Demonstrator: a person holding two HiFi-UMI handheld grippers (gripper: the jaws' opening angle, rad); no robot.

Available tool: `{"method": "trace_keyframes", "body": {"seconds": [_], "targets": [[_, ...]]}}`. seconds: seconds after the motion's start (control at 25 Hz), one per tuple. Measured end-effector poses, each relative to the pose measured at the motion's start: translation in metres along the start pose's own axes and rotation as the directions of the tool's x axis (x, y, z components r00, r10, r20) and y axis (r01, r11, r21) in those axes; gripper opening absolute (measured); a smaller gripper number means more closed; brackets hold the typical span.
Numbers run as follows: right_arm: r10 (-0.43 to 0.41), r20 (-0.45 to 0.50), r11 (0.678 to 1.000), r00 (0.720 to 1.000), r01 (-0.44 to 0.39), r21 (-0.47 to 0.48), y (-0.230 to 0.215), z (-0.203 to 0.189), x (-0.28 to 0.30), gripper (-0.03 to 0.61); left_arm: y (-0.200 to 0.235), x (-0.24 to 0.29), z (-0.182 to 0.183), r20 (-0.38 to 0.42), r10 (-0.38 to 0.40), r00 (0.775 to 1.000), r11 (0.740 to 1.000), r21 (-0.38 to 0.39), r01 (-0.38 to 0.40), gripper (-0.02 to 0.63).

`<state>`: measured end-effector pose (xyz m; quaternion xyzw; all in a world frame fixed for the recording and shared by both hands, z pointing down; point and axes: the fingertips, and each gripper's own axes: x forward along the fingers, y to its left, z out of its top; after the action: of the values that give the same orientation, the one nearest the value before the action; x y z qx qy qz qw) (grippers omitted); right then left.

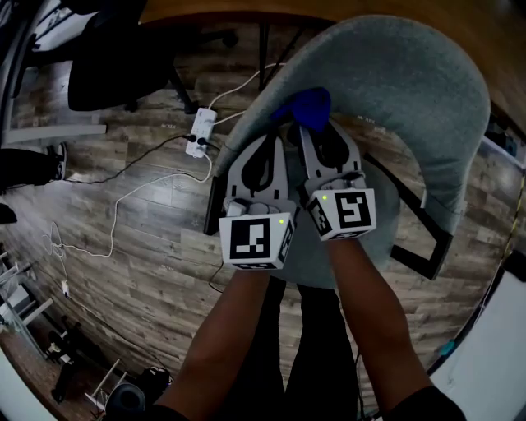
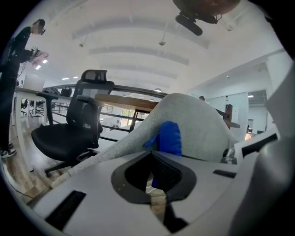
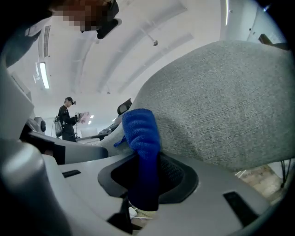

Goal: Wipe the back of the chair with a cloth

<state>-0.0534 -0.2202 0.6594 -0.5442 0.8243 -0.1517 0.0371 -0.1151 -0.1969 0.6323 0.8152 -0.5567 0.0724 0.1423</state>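
A grey fabric chair with a curved back stands below me. My right gripper is shut on a blue cloth, which is pressed against the chair back's upper left edge. In the right gripper view the blue cloth stands up between the jaws of my right gripper, against the grey chair back. My left gripper is just left of the right one, shut and holding nothing. In the left gripper view my left gripper faces the chair back and the cloth.
A black office chair stands to the left on the wooden floor. A white power strip with trailing cables lies near the grey chair. A wooden table edge runs along the top. A person stands far left.
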Motion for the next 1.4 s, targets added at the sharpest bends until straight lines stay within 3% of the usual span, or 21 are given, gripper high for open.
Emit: {"method": "trace_keyframes", "body": {"seconds": [0.32, 0.6, 0.8, 1.4], "targets": [[-0.101, 0.022, 0.995, 0.995, 0.101, -0.010, -0.031, 0.003, -0.004, 0.110, -0.022, 0.018, -0.007, 0.005, -0.066, 0.998, 0.998, 0.012, 0.066, 0.009], [-0.242, 0.036, 0.969, 0.970, 0.244, -0.036, -0.078, 0.003, -0.033, 0.110, -0.049, 0.036, -0.024, -0.027, -0.156, 0.987, 0.987, 0.031, 0.156, 0.009], [-0.318, 0.050, 0.945, 0.947, 0.321, -0.056, -0.108, 0.008, -0.051, 0.110, -0.082, 0.048, -0.036, -0.061, -0.253, 0.966, 0.962, 0.086, 0.257, 0.009], [-0.516, 0.098, 0.853, 0.851, 0.521, -0.034, -0.161, 0.024, -0.120, 0.110, -0.164, 0.057, -0.043, -0.081, -0.440, 0.895, 0.891, 0.085, 0.446, 0.009]]}}
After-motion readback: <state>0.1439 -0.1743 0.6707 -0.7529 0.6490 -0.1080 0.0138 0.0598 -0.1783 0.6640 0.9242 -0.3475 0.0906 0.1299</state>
